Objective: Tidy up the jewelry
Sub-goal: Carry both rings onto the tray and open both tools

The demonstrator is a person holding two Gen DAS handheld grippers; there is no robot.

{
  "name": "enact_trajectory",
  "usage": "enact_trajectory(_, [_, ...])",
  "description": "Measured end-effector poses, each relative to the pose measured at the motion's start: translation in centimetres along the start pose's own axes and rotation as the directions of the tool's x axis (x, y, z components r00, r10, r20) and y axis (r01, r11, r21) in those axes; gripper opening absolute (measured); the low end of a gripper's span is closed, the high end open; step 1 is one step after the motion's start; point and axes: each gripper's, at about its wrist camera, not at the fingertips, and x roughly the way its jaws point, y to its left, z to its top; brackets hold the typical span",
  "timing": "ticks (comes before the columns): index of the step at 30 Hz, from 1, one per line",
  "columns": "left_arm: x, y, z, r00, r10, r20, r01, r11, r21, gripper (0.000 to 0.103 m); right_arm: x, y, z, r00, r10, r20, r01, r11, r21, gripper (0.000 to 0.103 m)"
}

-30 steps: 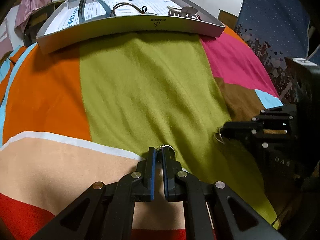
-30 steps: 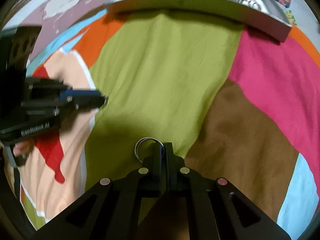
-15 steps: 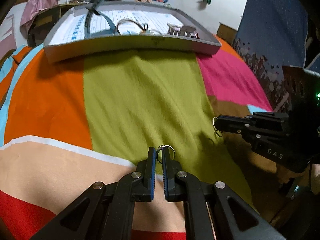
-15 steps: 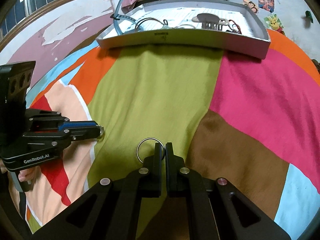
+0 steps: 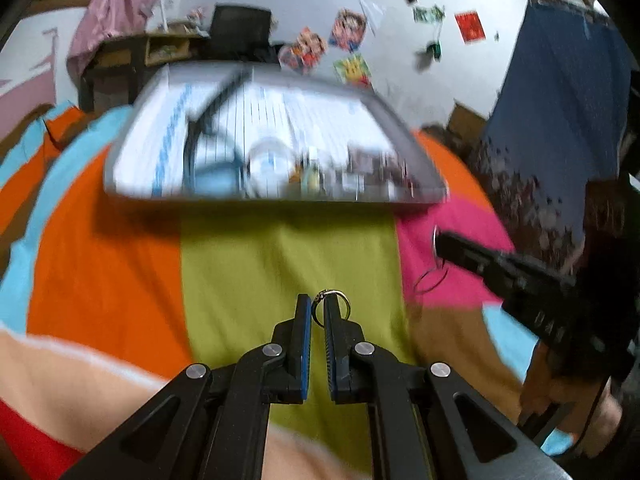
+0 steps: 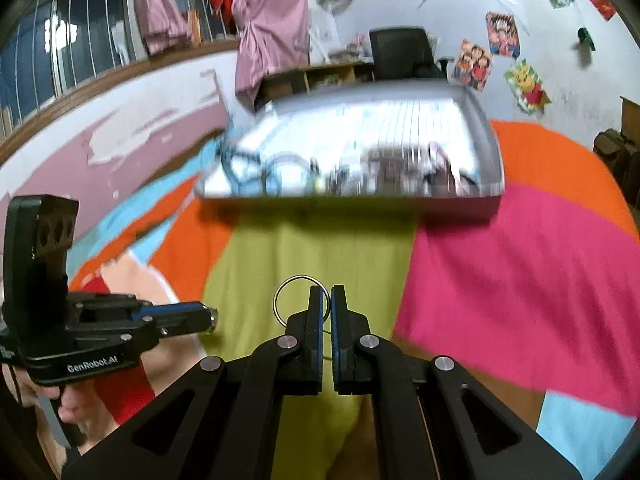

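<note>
While angled down over the blanket (image 5: pixel 280 272), each hand-held gripper pinches a ring.

Ahead: the grey tray (image 5: pixel 276 194) sits across the far end of the blanket (image 5: pixel 280 256), its near wall facing both grippers.
Between: a bare stretch of blanket lies before that wall.
Tray floor: blurred jewellery crowds the near part; the far part looks bare.
Sides: left gripper (image 6: pixel 210 319) and right gripper (image 5: pixel 438 240) stand apart.
</note>
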Motion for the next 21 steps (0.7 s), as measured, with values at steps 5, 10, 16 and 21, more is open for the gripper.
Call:
enact_trajectory(5, [1.2,-0.9,5.0,0.996,0.031,0.086,-0.031,0.999,-0.012,0.007,0.3,-0.8,3.8,0.994,-0.015,0.105,0.015,1.000,-0.007,0.004])
enact_trajectory(10, [4.2,-1.2,8.7,0.995,0.035,0.089,-0.033,0.999,-0.026,0.007,1.3,-3.5,6.7,0.985,-0.056,0.162,0.050,0.998,0.040,0.004])
enact_trajectory(16, [7.9,-1.3,9.6,0.998,0.053,0.039,-0.052,0.998,-0.033,0.007,3.3,-6.4,8.0,0.979,-0.118,0.168,0.106,0.991,0.079,0.004])
enact_trajectory(21, [9.6,-1.6,9.1,0.998,0.068,0.008,-0.067,0.997,-0.032,0.007,4.7,-8.5,8.5,0.976,-0.153,0.153,0.136,0.984,0.116,0.004])
